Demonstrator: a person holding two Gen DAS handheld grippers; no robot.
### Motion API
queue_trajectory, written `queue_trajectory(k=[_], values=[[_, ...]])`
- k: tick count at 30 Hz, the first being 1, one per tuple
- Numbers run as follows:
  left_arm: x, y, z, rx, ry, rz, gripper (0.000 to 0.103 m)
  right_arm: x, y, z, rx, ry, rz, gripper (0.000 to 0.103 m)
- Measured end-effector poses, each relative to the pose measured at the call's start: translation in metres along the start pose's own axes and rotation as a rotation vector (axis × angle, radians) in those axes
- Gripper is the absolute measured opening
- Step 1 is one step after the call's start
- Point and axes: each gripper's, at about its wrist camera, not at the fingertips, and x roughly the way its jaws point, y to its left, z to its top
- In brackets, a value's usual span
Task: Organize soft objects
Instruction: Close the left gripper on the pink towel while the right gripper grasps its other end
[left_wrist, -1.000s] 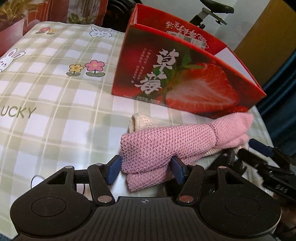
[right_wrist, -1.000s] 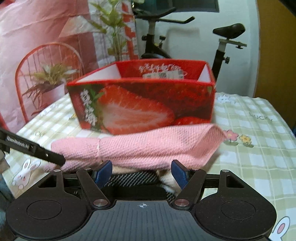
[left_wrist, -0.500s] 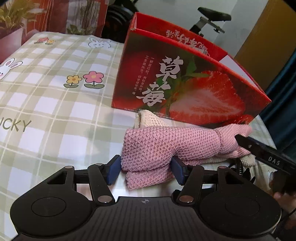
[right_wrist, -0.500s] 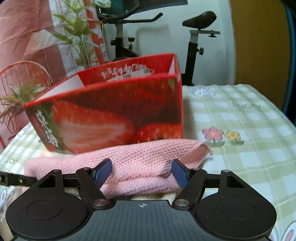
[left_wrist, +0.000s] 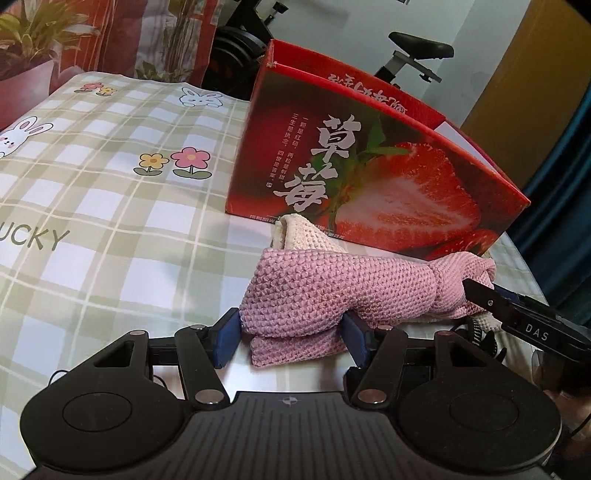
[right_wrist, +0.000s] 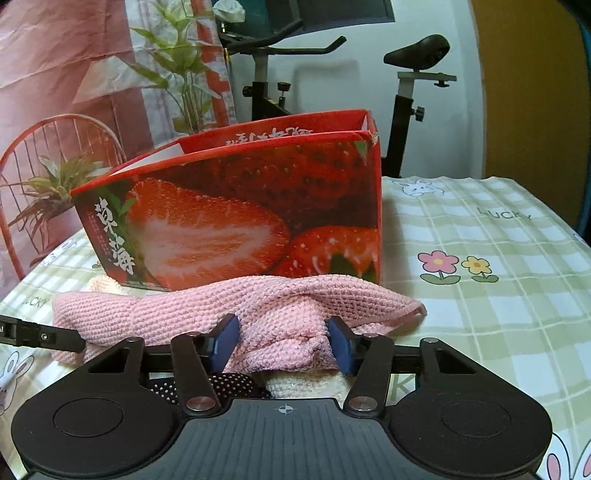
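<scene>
Both grippers pinch one pink cloth in front of the box.

The left gripper (left_wrist: 291, 334) grasps one end of the pink cloth (left_wrist: 332, 288), and the right gripper (right_wrist: 282, 341) grasps the other, bunched end (right_wrist: 280, 325). The cloth is a soft, light knit that sags and folds, so holding both ends looks sensible for control. It lies over a cream cloth (left_wrist: 306, 230) on the table (left_wrist: 110, 221), just before the strawberry box (left_wrist: 369, 177) near the table's edge.
</scene>
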Motion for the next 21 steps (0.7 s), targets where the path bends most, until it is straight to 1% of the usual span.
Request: queue_trajectory(k=[2,3,4,6,7,8,11,13,16,21], values=[[0.0,-0.001,0.0,0.0,0.0,0.002,0.062,-0.002,0.005,-0.001,-0.034,-0.012,-0.015,0.045],[0.0,-0.001,0.0,-0.001,0.0,0.001,0.062,-0.004,0.009,-0.002,-0.06,-0.021,-0.027,0.042],[0.0,-0.001,0.0,-0.003,0.001,0.0,0.062,-0.006,0.014,-0.003,-0.095,-0.03,-0.041,0.035],[-0.003,0.0,-0.002,-0.014,0.0,-0.004,0.062,-0.012,0.025,-0.006,-0.165,-0.056,-0.067,0.028],[-0.004,0.0,-0.002,-0.022,-0.002,-0.007,0.062,-0.016,0.028,-0.007,-0.182,-0.071,-0.067,0.022],[-0.006,0.001,-0.002,-0.028,-0.008,-0.013,0.062,-0.019,0.032,-0.006,-0.201,-0.084,-0.061,0.018],[-0.015,-0.001,-0.001,-0.036,-0.043,-0.035,0.062,-0.028,0.044,-0.003,-0.263,-0.126,-0.048,0.016],[-0.022,-0.003,-0.001,-0.028,-0.076,-0.046,0.062,-0.033,0.048,0.0,-0.269,-0.132,-0.015,0.016],[-0.026,-0.008,0.0,-0.012,-0.093,-0.057,0.062,-0.034,0.05,0.0,-0.263,-0.111,0.033,0.016],[-0.024,-0.008,-0.001,-0.025,-0.084,-0.068,0.062,-0.032,0.047,0.0,-0.236,-0.081,0.048,0.016]])
